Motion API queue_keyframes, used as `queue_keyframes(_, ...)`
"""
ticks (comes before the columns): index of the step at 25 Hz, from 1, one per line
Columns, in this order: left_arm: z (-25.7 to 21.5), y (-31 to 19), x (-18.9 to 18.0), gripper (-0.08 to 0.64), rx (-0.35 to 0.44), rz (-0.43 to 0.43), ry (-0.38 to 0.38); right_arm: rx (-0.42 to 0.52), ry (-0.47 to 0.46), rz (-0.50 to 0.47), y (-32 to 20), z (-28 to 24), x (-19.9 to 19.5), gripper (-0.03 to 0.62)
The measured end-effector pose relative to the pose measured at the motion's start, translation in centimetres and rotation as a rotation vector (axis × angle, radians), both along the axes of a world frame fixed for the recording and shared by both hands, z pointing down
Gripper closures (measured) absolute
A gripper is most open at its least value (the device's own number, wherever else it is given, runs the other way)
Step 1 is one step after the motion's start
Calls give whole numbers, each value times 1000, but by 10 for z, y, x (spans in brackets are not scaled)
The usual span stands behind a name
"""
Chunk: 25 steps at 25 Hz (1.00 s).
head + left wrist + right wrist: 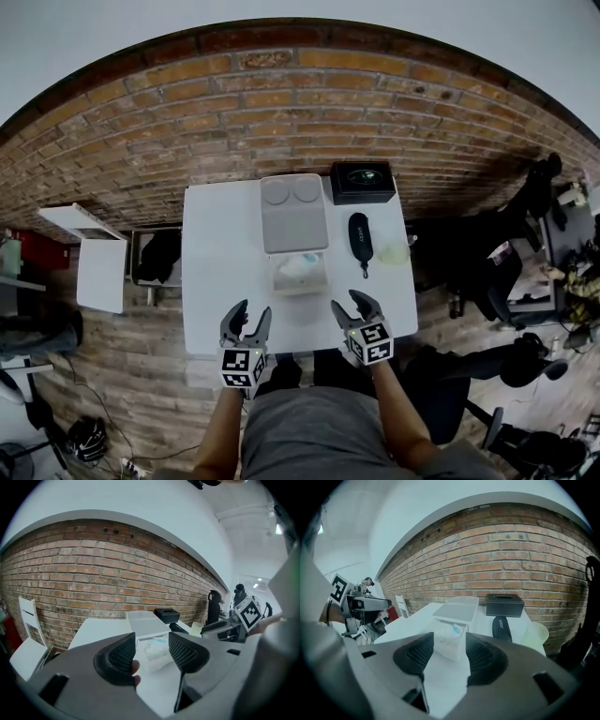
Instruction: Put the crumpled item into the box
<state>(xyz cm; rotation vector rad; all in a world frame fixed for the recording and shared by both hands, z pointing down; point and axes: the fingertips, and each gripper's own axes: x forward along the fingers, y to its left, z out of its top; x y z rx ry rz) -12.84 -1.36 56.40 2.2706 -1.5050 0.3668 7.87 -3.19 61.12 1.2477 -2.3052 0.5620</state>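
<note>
A clear plastic box stands in the middle of the white table, and a crumpled white item with a bit of blue lies inside it. Both grippers hover at the near table edge, apart from the box. My left gripper is open with nothing between its pads. My right gripper is open and empty too. The box and the crumpled item show between the left jaws, some way beyond them. Beyond the right jaws stand the box and the item.
A grey lid lies just behind the box. A black tissue box is at the far right corner, with a black glasses case and a pale cup nearer. A brick wall backs the table; chairs stand to either side.
</note>
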Motion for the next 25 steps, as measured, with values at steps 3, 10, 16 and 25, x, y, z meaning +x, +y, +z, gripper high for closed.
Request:
queue_keyframes(3, 8, 3, 5, 341, 5, 15, -34, 1, 0, -2, -2, 2, 0, 371)
queue_keyframes(10, 35, -1, 7, 341, 0, 19, -114, -23, 2, -37, -5, 16, -6, 367)
queue_keyframes(16, 57, -6, 4, 341, -23, -25, -121, -67, 7, -51, -5, 42, -9, 359)
queue_keyframes(25, 95, -12, 18, 341, -58, -1, -126, -115, 40, -75, -2, 77, -7, 310)
